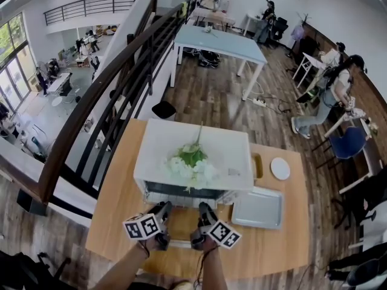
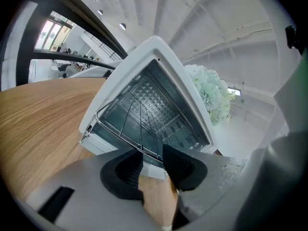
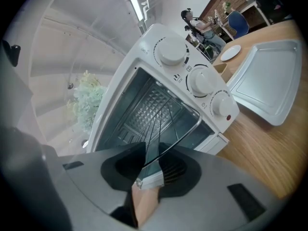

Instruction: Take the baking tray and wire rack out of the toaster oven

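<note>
Two tongs on task: my right tongs [image 3: 151, 150] clamp the wire rack [image 3: 161, 114] at its front corner; my left tongs [image 2: 151, 154] stand apart beside its front wire. I should draw it out level.

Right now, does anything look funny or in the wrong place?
Yes. A bunch of white flowers lies on top of the oven. That is an odd spot, since an oven gets hot. The rack also sticks partly out of the open front, but that fits taking it out.
</note>
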Motion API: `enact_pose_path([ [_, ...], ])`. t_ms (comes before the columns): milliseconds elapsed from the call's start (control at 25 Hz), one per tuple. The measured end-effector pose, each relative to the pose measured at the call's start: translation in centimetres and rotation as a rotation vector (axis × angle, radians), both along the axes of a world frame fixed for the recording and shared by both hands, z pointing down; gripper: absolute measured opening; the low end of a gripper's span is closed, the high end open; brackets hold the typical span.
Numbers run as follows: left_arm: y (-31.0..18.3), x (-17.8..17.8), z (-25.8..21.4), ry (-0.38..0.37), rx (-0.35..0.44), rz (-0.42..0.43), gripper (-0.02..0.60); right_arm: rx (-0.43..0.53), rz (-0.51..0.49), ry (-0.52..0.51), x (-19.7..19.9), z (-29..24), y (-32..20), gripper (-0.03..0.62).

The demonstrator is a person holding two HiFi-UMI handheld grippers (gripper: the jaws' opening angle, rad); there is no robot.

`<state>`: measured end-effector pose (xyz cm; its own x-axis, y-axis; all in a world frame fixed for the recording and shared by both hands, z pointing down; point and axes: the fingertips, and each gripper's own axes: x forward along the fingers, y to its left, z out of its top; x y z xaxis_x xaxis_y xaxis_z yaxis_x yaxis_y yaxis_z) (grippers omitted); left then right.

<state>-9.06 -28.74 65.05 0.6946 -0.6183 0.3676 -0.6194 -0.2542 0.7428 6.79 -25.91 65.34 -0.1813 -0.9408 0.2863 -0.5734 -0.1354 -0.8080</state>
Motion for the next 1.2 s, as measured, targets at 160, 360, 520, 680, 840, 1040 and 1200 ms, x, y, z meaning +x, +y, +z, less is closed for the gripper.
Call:
enact_pose_path([
  [160,0.9,-0.2,-0.1,-0.007,-0.003,-0.004,0.127,0.008,-0.011,0.011,-0.2,-0.3,0.8,0.081],
  [360,1.7,-0.4,-0.1,-0.016,-0.004,-0.007,0.127,0.003,-0.015,0.013,-0.4,-0.2,1.6,0.081],
  [520,2.3,-0.5,0.0,-0.021,0.002,-0.014,0.127,0.022,-0.031,0.048,-0.3,-0.5,2.0,0.081],
  [680,3.0,-0.7,-0.2,-0.026,0.003,-0.016,0.127,0.012,-0.029,0.044,-0.6,-0.3,2.9,0.081],
  [840,3.7,-1.0,-0.3,-0.022,-0.001,-0.017,0.127,0.012,-0.03,0.043,-0.8,-0.4,3.6,0.081],
  [1040,4.9,-1.2,-0.6,-0.017,0.006,-0.017,0.127,0.027,-0.038,0.047,-1.0,-0.7,4.6,0.081],
  [1200,5.7,-1.2,-1.1,-0.015,0.014,-0.018,0.127,0.03,-0.038,0.046,-1.0,-1.2,5.3,0.081],
])
